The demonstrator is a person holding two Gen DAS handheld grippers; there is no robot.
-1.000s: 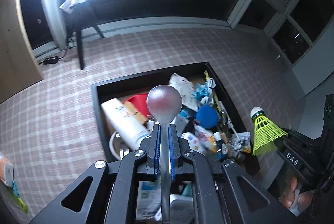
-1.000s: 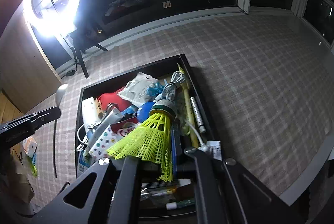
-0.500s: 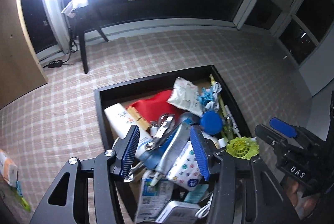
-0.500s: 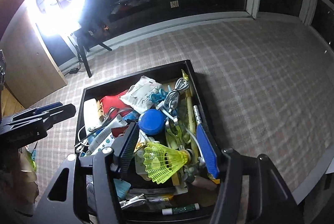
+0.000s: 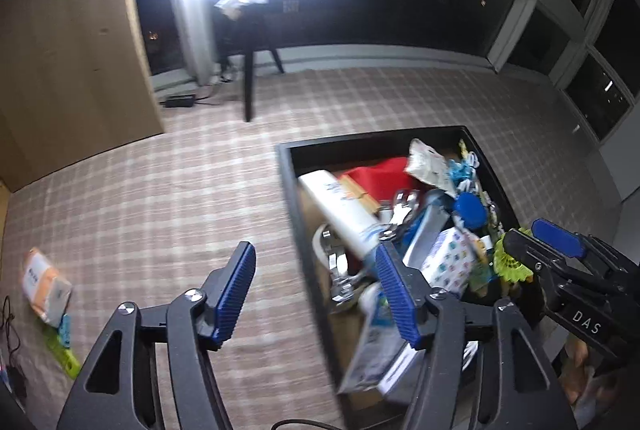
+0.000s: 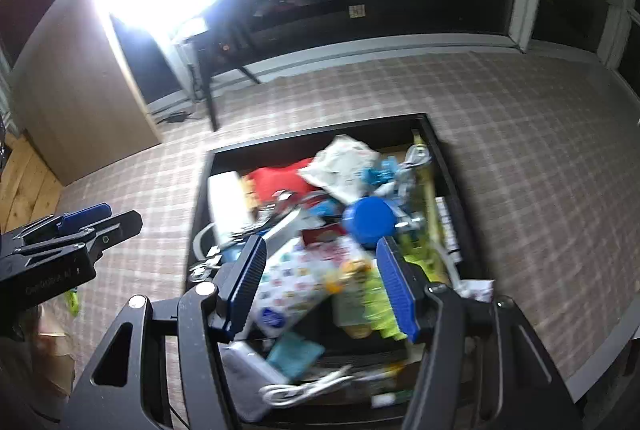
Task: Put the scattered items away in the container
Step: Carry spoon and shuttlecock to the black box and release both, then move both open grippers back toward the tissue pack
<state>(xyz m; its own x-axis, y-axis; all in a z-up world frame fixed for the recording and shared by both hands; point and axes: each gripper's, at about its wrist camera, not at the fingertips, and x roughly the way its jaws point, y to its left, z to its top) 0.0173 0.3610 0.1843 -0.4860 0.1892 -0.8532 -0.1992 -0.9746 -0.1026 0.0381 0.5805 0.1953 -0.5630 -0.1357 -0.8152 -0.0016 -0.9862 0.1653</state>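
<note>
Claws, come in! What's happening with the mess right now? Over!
Left claw open, empty. Right claw open, empty, over box. Box heaped full. Packet on the floor, left of box. Nothing in the way.

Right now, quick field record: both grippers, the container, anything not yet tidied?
left gripper: open, empty, over the carpet just left of the container's left wall
right gripper: open, empty, above the container's near half
container: black open tray on the checked carpet, heaped full
visible contents: yellow shuttlecock, blue round lid, white tube, red item
not yet tidied: orange-and-white packet and green item on the carpet, far left
blur: right wrist view smeared
</note>
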